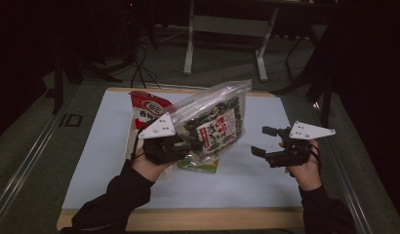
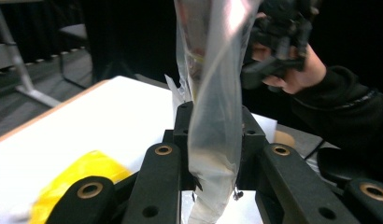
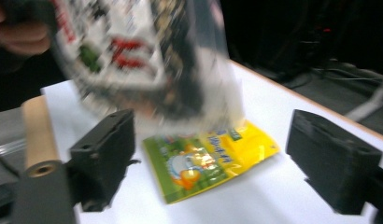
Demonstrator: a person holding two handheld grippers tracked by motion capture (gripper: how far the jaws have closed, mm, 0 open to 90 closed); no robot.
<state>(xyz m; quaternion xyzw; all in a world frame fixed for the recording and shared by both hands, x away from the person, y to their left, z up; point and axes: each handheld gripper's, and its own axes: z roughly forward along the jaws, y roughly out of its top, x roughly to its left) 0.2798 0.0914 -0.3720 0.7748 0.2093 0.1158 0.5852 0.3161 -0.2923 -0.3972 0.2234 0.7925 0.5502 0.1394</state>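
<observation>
Seaweed bag (image 1: 215,122) pinched in my left gripper (image 2: 213,140), raised off the desk (image 1: 266,180).
My right gripper (image 1: 266,141) hangs spread just beside it; a yellow-green packet (image 3: 210,158) lies beneath.

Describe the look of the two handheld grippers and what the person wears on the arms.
Both the left gripper and right gripper are black, two-jawed tools, each topped by a pale grey three-cornered plate with small dots. The left one's linkage bars carry brass-coloured rivets. Thin black cables trail by the hands. The sleeves are black.
</observation>
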